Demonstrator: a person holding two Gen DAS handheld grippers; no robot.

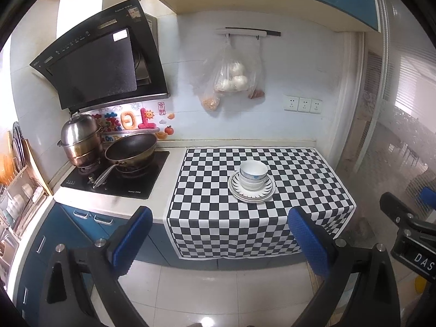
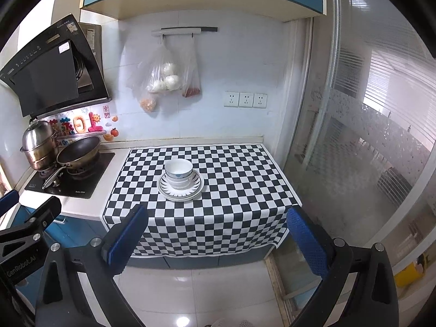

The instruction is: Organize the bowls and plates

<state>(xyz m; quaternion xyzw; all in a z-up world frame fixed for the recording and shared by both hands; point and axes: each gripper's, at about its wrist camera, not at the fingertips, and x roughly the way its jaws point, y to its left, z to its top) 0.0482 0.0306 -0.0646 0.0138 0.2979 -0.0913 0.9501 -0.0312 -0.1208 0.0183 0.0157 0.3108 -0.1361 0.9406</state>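
My left gripper [image 1: 220, 239] stands wide, blue pads [image 1: 133, 237] far apart, nothing between them, touching nothing. My right gripper [image 2: 218, 239] is just as wide and equally empty. Both hang out over the pale floor tiles [image 2: 218, 286], short of the counter's front edge; each shows in the other's view at the frame side, so they sit side by side.

Landmark: the checkered cloth [image 2: 231, 190]. It covers the right part of the counter and drapes over the front edge onto the blue cabinet fronts [image 1: 81, 226]. Its right edge runs close to a frosted glass sliding door [image 2: 354, 150]; to its left is bare white counter, then a black cooktop [image 1: 120, 177] carrying a dark wok [image 1: 130, 150] and a steel steamer pot [image 1: 79, 139]. Behind the cloth, plastic bags [image 1: 231, 76] hang on the wall.

Near the cloth's middle sit stacked plates [image 2: 181, 186] with nested white bowls [image 2: 178, 171] on top, the upper bowl rimmed with a blue band. The stack is well beyond both grippers, ahead and roughly between the left gripper's fingers, slightly left of centre for the right. Open cloth all round it.
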